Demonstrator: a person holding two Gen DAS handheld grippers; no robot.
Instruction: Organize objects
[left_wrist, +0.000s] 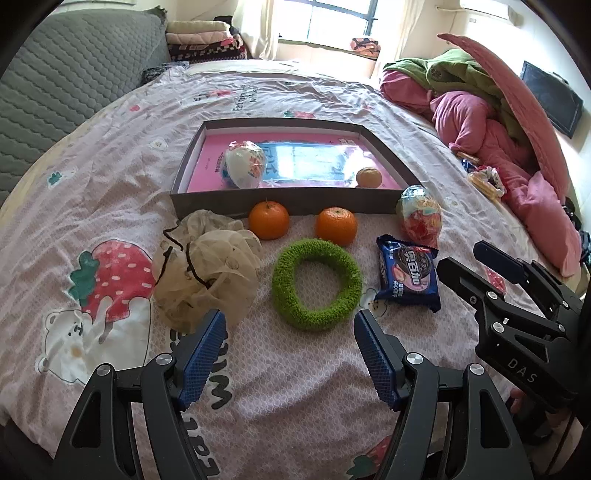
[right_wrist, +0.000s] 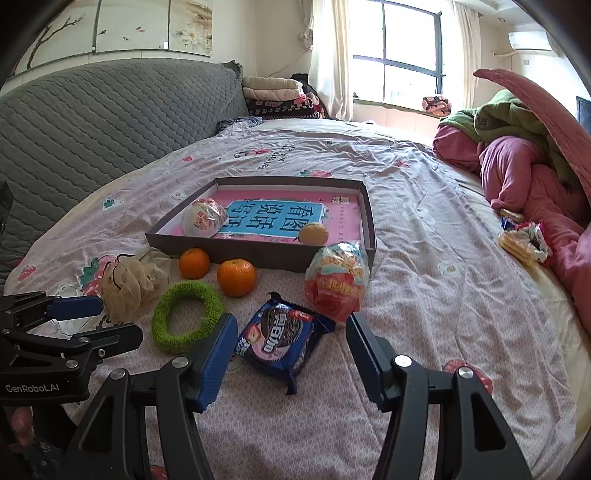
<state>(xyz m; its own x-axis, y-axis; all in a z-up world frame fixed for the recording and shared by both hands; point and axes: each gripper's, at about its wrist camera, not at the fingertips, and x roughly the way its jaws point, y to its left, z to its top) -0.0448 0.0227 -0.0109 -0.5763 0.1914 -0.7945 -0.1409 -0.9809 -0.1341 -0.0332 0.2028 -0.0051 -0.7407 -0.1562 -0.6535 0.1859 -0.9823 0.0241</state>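
Place: a bed with a pink printed sheet (left_wrist: 295, 387), many small things lie on it.
Box: a shallow grey box (left_wrist: 288, 206) stands in the middle of the bed; on its floor is a pink book cover.
Inside the box: a white wrapped egg-shaped toy (left_wrist: 245, 164) at the left side, and one small orange (left_wrist: 368, 177) at the right side.
Oranges outside: the left orange (left_wrist: 268, 220) and the right orange (left_wrist: 336, 226) sit just in front of the box wall, a little apart from each other.
Green ring: a fuzzy green ring (left_wrist: 317, 284) lies flat on the sheet, near the two oranges.
Mesh pouch: a beige mesh pouch (left_wrist: 207, 266) with a dark cord lies left of the ring.
Cookie packet: a blue cookie packet (right_wrist: 282, 338) lies right of the ring.
Red toy egg: a wrapped red egg toy (right_wrist: 337, 282) stands at the right front corner of the box, behind the packet.
Left gripper (left_wrist: 290, 354): its jaws stand wide apart and hold nothing; it hangs above the sheet, in front of the ring.
Right gripper (right_wrist: 291, 360): its jaws are apart and empty; the cookie packet shows between them, and I see no pad pressing on it.
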